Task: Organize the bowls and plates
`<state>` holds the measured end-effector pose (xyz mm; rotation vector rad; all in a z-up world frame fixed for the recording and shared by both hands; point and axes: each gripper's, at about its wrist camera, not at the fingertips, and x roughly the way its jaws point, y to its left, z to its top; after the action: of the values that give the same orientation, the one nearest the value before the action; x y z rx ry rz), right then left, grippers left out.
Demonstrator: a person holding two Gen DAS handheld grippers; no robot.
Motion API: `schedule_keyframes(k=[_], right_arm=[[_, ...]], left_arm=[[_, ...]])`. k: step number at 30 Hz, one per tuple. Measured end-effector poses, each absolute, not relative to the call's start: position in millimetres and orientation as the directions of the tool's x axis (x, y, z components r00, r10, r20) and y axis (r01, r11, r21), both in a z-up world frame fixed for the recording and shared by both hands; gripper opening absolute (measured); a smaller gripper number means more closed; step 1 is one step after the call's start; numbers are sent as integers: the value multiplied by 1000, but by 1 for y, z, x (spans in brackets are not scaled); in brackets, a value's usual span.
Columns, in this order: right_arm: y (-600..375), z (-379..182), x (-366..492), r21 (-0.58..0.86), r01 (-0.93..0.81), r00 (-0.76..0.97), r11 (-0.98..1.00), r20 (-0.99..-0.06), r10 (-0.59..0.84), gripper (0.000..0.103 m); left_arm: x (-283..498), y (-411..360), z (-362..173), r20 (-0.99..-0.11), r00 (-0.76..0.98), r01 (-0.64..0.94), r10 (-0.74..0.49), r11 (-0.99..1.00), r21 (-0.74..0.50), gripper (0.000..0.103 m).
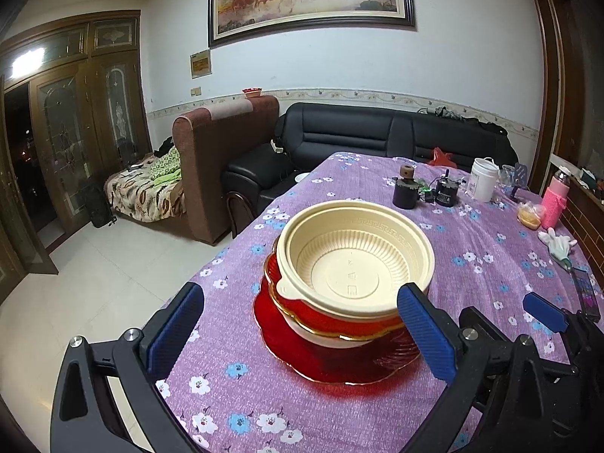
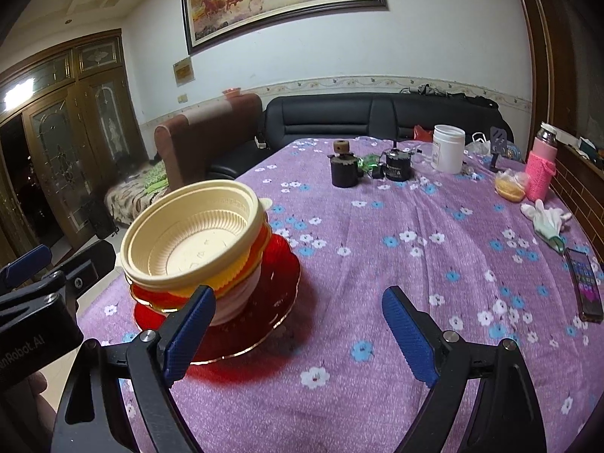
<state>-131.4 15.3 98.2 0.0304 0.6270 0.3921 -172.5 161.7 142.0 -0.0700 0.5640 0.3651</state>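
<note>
Sitting near the left edge of the table (image 1: 377,407), on its purple flowered cloth, is a stack of dishes. At the bottom lies a red glass plate (image 1: 324,362) with a gold scalloped rim. On it stands a white bowl (image 2: 238,302), and above that a red bowl (image 1: 324,313) with a gold rim; from the right wrist view a yellow fluted piece (image 2: 236,271) shows between the layers, though what it is I cannot tell. Topmost is a cream plastic bowl (image 1: 355,260) with ribbed inner walls and a small tab at its rim; nothing lies in it. The stack leans a little, the upper bowls sitting off-centre over the plate.

The left gripper (image 1: 302,332) is spread wide, its blue pads to either side of the stack and gripping nothing; whether the right-hand pad touches the bowls I cannot tell. The right gripper (image 2: 298,336) is also wide apart and holds nothing, its left pad in front of the white bowl and its right pad over bare cloth.

Toward the far end of the table stand a white tub (image 2: 448,148) with its lid on, a dark cylindrical jar (image 2: 344,170) with a cork-like knob, a pink sleeved bottle (image 2: 541,168), and a small clear bag (image 2: 511,185) holding something orange. A white glove (image 2: 545,219) and a phone (image 2: 583,283) lie along the right edge.
</note>
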Motion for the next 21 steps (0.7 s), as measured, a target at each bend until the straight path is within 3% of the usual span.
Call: schedule_keyframes(k=[21], right_arm=[[18, 85, -136, 139, -337, 715, 931, -606, 349, 93]], left_arm=[[-167, 158, 133, -583, 750, -348, 313, 936, 56, 102]])
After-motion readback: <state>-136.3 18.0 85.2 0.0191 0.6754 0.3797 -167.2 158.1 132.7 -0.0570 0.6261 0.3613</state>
